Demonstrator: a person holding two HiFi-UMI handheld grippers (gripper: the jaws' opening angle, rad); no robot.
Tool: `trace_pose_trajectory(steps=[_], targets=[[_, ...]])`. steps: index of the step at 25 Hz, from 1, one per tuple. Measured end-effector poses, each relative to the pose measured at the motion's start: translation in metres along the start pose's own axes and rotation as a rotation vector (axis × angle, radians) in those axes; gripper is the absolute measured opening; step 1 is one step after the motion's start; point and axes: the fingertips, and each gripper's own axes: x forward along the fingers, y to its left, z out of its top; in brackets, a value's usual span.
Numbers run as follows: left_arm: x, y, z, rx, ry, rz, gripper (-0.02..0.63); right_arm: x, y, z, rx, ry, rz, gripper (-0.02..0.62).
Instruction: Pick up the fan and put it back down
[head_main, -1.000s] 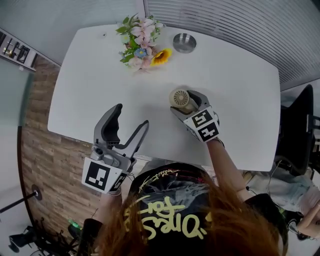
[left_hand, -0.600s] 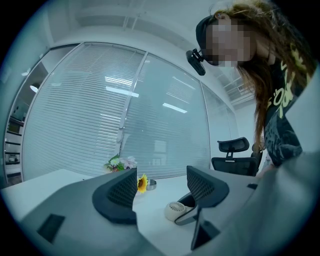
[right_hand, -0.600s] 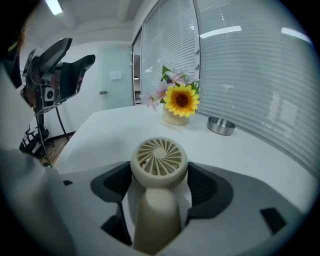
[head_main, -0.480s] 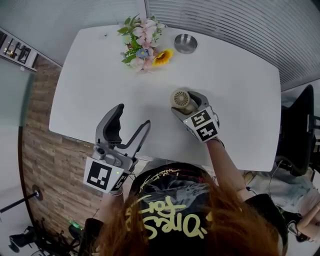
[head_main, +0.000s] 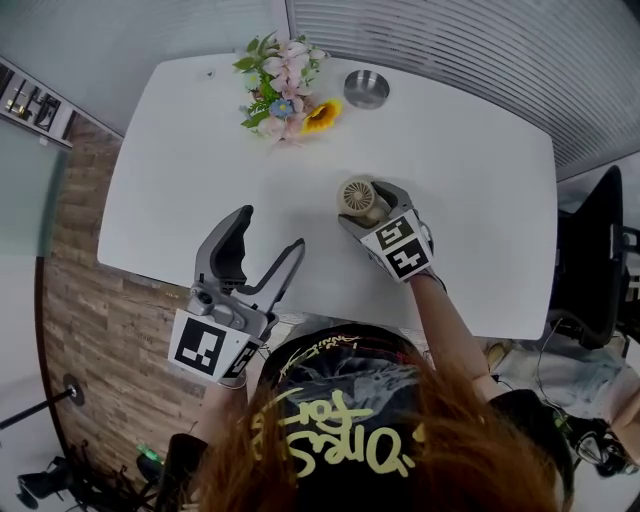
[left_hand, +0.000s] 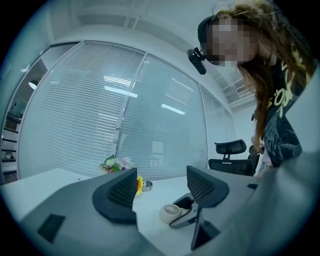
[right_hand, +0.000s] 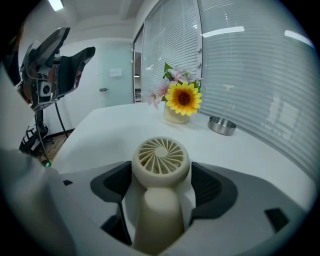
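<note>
A small cream hand-held fan (head_main: 356, 195) is at the middle of the white table (head_main: 170, 180), grille facing up and away from me. My right gripper (head_main: 366, 199) is shut on it, and in the right gripper view the pads press both sides of the round fan head (right_hand: 161, 159). I cannot tell whether the fan touches the tabletop. My left gripper (head_main: 268, 232) hovers open and empty over the table's near edge, to the left of the fan. In the left gripper view the fan (left_hand: 171, 212) shows between the open jaws, farther off.
A bunch of flowers with a sunflower (head_main: 287, 88) stands at the table's far side, with a small metal bowl (head_main: 367, 88) to its right. A black office chair (head_main: 600, 260) is beyond the table's right end. Slatted blinds run behind the table.
Almost nothing has moved. The right gripper stays shut on the fan at the same spot, and the left gripper has drifted slightly to the right.
</note>
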Motion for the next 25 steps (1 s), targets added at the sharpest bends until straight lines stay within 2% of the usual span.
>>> trace_pose_trajectory(steps=[5, 10, 17, 25], targets=[[0.001, -0.005, 0.004, 0.004, -0.002, -0.026, 0.307, -0.011, 0.004, 0.002, -0.018, 0.012, -0.010, 0.357], [0.005, -0.006, 0.003, 0.001, 0.013, -0.052, 0.307, -0.030, 0.003, 0.018, -0.038, -0.047, -0.046, 0.357], [0.015, -0.013, 0.014, 0.033, -0.007, -0.100, 0.307, -0.076, -0.001, 0.057, -0.020, -0.201, -0.102, 0.357], [0.028, -0.026, 0.035, 0.068, -0.044, -0.166, 0.307, -0.150, -0.012, 0.110, 0.027, -0.449, -0.181, 0.357]])
